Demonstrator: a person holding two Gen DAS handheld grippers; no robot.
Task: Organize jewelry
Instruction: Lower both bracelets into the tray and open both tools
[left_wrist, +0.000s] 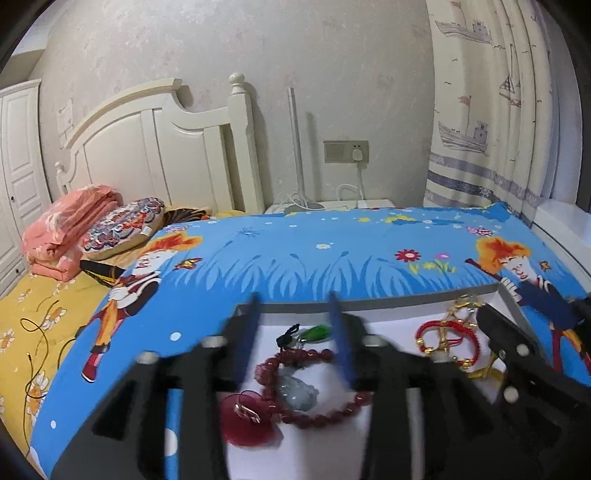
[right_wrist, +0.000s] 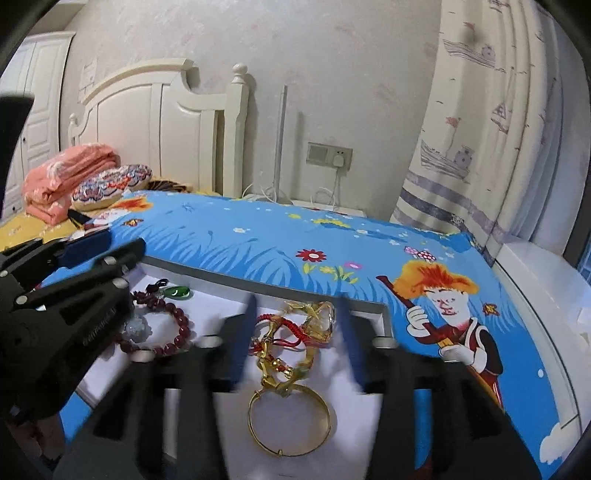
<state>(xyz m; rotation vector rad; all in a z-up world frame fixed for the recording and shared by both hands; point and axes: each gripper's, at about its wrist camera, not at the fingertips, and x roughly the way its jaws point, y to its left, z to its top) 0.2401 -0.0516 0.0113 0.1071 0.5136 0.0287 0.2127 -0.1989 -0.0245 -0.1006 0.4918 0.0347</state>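
A white tray with a grey rim (left_wrist: 369, 301) lies on the blue cartoon sheet. My left gripper (left_wrist: 295, 306) is open above its left half, with blue pads either side of a dark red bead bracelet (left_wrist: 314, 417), a pale jade pendant (left_wrist: 299, 395) and a green pendant (left_wrist: 316, 333). A red translucent pouch (left_wrist: 245, 421) with a ring lies near the front. My right gripper (right_wrist: 297, 306) is open over a tangle of red cord and gold pieces (right_wrist: 291, 332). A gold bangle (right_wrist: 291, 424) lies just below it. Neither gripper holds anything.
The blue sheet (right_wrist: 332, 236) covers the bed beyond the tray. A folded pink blanket (left_wrist: 66, 229) and a patterned pillow (left_wrist: 122, 225) lie by the cream headboard (left_wrist: 155, 147). A nightstand (left_wrist: 332, 205) with cables and a curtain (left_wrist: 487, 110) stand behind. A thin cord (left_wrist: 37, 332) lies on the yellow sheet.
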